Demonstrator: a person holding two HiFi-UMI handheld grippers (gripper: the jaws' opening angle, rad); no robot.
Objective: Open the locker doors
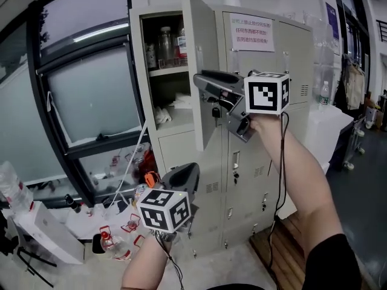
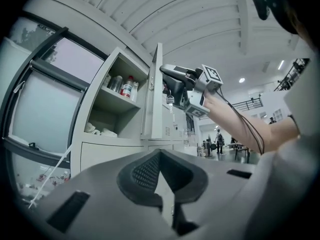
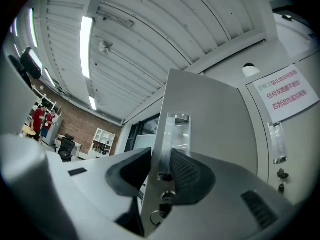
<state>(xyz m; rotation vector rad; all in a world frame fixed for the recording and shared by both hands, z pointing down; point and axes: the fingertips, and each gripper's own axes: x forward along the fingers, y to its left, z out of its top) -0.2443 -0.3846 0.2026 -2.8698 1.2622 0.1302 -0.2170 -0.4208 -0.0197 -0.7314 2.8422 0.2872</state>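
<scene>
Head view: the pale grey metal locker bank (image 1: 266, 162) has its top-left door (image 1: 198, 47) swung out, and the other doors are shut. The right claw (image 1: 208, 88) meets that door's free edge. The left claw (image 1: 181, 177) hangs low, well apart.

Left gripper view: the left claw (image 2: 159, 156) is closed on itself, empty.

Right gripper view: the right claw (image 3: 161, 171) pinches the thin door (image 3: 200, 114) edge beside its lock. That smooth sheet could slide out of the pads if the pull strays from the hinge's arc.
</scene>
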